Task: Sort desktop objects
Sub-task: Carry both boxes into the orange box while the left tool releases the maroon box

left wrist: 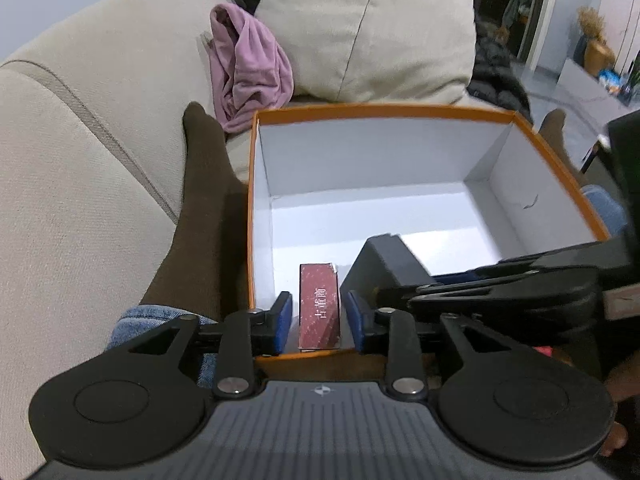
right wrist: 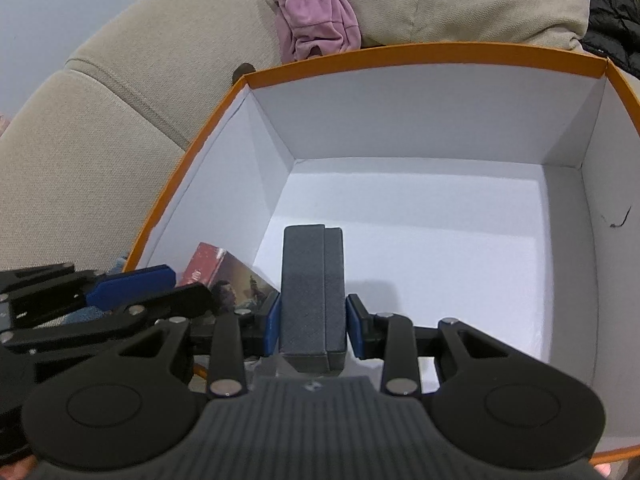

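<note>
Left gripper (left wrist: 316, 322) released red pack (left wrist: 320, 308) in box (right wrist: 400, 50); right gripper (right wrist: 312, 326) clenches grey case (right wrist: 312, 292), release next

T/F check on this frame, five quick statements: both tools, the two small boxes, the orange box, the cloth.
1. The left tool is clamped on the red box. False: gaps show between its pads and the box.
2. The right tool grips the grey case. True.
3. The red box lies inside the orange box. True.
4. The orange box has a black lining. False: its inside walls and floor are white.
5. The pink cloth lies inside the orange box. False: it lies on the sofa behind the box.
</note>
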Available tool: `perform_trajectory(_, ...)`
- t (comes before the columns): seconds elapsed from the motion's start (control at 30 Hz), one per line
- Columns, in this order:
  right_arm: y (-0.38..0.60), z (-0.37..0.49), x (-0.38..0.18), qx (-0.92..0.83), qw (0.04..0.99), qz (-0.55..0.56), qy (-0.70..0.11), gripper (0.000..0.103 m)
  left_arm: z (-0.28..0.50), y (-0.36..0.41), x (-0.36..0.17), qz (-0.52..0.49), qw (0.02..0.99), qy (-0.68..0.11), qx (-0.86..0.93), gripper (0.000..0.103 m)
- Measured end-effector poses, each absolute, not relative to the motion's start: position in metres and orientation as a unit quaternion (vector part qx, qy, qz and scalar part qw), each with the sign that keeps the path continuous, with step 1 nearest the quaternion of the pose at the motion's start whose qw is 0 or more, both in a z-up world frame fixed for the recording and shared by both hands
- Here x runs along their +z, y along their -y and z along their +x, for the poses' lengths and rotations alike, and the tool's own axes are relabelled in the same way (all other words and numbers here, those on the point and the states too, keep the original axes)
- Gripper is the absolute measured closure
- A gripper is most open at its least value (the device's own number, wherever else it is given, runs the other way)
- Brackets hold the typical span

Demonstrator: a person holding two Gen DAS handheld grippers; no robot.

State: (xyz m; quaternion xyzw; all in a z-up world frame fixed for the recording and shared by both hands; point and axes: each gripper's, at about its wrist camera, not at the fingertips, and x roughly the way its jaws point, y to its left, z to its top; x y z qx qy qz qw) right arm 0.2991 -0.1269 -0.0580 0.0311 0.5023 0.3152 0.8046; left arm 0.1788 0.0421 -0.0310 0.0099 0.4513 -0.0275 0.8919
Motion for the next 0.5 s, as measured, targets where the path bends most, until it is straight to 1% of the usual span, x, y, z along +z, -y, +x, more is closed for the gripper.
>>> perform_trajectory(0.03,0.126,0.299,-0.058,0.314,0.804,0.032,-0.503,0.067,0.175,-0.044,-0.028,0.005,0.896,-0.443,-0.028,0.052)
perform_trajectory(0.07,0.125,0.300,-0.058,0.313,0.804,0.033,-0.505,0.067,0.171,-0.046,-0.024,-0.001,0.902,-0.432,-0.029,0.050)
perform_trajectory(0.2,0.119,0.298,-0.058,0.315,0.800,0.036,-0.509,0.067,0.155,-0.060,-0.009,-0.042,0.920,-0.389,-0.026,0.049)
perform_trajectory(0.27,0.114,0.297,-0.058,0.317,0.798,0.037,-0.511,0.067,0.146,-0.070,-0.005,-0.065,0.929,-0.365,-0.017,0.043)
perform_trajectory(0.3,0.111,0.296,-0.058,0.318,0.798,0.037,-0.510,0.067,0.144,-0.075,-0.004,-0.077,0.931,-0.358,-0.010,0.043)
perform_trajectory(0.5,0.100,0.292,-0.057,0.320,0.797,0.034,-0.511,0.066,0.143,-0.102,-0.017,-0.128,0.918,-0.374,0.018,0.043)
